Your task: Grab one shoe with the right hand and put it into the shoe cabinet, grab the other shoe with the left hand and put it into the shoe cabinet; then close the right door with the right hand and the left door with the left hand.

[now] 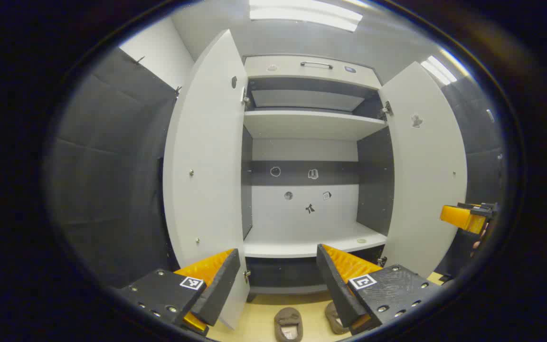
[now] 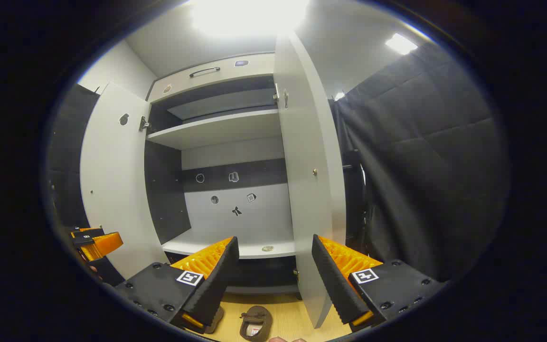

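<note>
Two brown shoes lie on the wooden floor [image 1: 259, 323] just in front of the shoe cabinet [image 1: 309, 126], both outside it, so no placing has been done yet by my reading. In the left gripper view I see the left shoe [image 1: 288, 324] between my left gripper [image 1: 278, 280] fingers and the right shoe [image 1: 334, 317] half hidden behind the right-hand finger. In the right gripper view one shoe [image 2: 254, 324] sits low between the right gripper [image 2: 276, 280] fingers; the other is mostly covered by a finger. Both pairs of fingers are spread wide and pinch nothing.

Farther off, the left door [image 1: 207, 161] and right door [image 1: 425, 166] stand swung open, and the lower shelf [image 1: 302, 244] behind the shoes is bare save for a small round mark.

My worry is the doors: each stands close beside its gripper, and in the right gripper view the right door's edge [image 2: 309, 190] cuts between my fingers, so a careless dip toward a shoe could knock it. The shoes also lie near each other, so a wide grab might nudge the second one away.
</note>
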Tool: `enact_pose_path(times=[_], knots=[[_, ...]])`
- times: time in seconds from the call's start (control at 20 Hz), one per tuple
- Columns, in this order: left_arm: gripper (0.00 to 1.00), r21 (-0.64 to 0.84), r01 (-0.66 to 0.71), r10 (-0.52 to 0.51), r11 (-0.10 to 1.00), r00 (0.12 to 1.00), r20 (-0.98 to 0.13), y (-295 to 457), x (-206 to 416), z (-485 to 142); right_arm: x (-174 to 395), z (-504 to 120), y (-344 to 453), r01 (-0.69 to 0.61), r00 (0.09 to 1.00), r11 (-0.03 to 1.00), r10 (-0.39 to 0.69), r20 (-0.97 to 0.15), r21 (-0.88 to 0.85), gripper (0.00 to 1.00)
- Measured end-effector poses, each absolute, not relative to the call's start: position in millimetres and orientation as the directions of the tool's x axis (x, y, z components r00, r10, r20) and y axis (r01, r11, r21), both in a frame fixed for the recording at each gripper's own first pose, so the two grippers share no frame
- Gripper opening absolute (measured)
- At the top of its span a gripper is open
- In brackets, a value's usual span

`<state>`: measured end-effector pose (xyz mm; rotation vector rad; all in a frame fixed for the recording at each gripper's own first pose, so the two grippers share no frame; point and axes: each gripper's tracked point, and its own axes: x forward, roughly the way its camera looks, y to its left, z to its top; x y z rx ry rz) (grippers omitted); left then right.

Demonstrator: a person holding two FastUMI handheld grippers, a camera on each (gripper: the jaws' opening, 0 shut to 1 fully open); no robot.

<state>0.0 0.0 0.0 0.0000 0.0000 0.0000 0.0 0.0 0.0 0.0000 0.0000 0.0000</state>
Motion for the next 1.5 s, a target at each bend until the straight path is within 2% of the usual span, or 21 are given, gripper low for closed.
enact_pose_path(times=[0.05,0.1,0.2,0.25,0.45,0.6,1.0,1.05,1.1,1.25,1.3,1.4,1.45,1.5], knots=[[0.99,-0.008,-0.007,0.006,1.000,1.000,-0.005,-0.5,-1.9,-0.6,2.2,-3.5,1.1,-0.007,1.000,1.000,0.006,-0.015,-0.004,0.98],[0.89,-0.019,-0.011,0.010,1.000,1.000,-0.013,-1.0,-3.2,-3.6,4.5,-7.2,3.5,-0.014,1.000,1.000,0.014,-0.024,-0.002,0.98],[0.99,-0.033,-0.012,0.011,0.999,0.999,-0.032,-1.7,-10.5,-7.5,5.3,-18.7,8.7,-0.050,0.997,0.999,0.050,-0.063,0.003,0.97],[0.94,-0.037,-0.014,0.012,0.999,0.999,-0.038,-0.9,-15.1,-8.7,3.9,-23.0,12.8,-0.074,0.995,0.997,0.073,-0.071,-0.016,0.98],[0.94,-0.072,-0.076,0.071,0.994,0.995,-0.074,10.1,-25.6,-15.7,-6.3,-41.5,28.6,-0.157,0.982,0.987,0.152,-0.110,-0.036,0.98],[0.94,-0.085,-0.051,0.045,0.995,0.996,-0.073,4.6,-22.0,-15.9,-6.9,-42.1,36.9,-0.170,0.979,0.985,0.168,-0.118,-0.005,0.98],[0.94,0.009,0.097,-0.096,0.995,0.994,-0.051,-3.0,-2.6,-22.3,-11.1,-55.9,43.0,-0.092,0.982,0.992,0.076,-0.175,-0.086,0.98],[1.00,-0.001,0.113,-0.113,0.994,0.992,-0.050,-1.0,-0.6,-25.0,-11.0,-57.8,45.1,-0.081,0.981,0.993,0.064,-0.185,-0.088,0.98],[1.00,-0.009,0.130,-0.131,0.991,0.990,-0.050,0.5,0.8,-30.5,-12.0,-61.3,47.9,-0.076,0.979,0.993,0.058,-0.196,-0.086,0.98],[0.94,0.015,0.194,-0.193,0.981,0.981,-0.036,-4.4,6.9,-33.5,-18.7,-60.8,64.1,-0.097,0.979,0.988,0.074,-0.188,-0.119,0.98],[1.00,0.027,0.226,-0.225,0.974,0.974,-0.028,-8.5,7.7,-34.5,-20.1,-60.9,69.1,-0.109,0.981,0.982,0.081,-0.175,-0.154,0.98],[1.00,0.027,0.297,-0.297,0.954,0.955,-0.022,-18.3,8.5,-38.7,-24.0,-69.6,79.7,-0.134,0.975,0.973,0.096,-0.198,-0.189,0.98],[0.94,0.020,0.330,-0.329,0.944,0.944,-0.024,-21.7,8.4,-39.5,-23.7,-75.8,83.5,-0.140,0.971,0.971,0.096,-0.218,-0.193,0.94],[0.94,0.015,0.360,-0.360,0.933,0.933,-0.022,-24.4,7.9,-40.6,-22.4,-82.9,84.5,-0.139,0.967,0.972,0.091,-0.240,-0.191,0.98]])
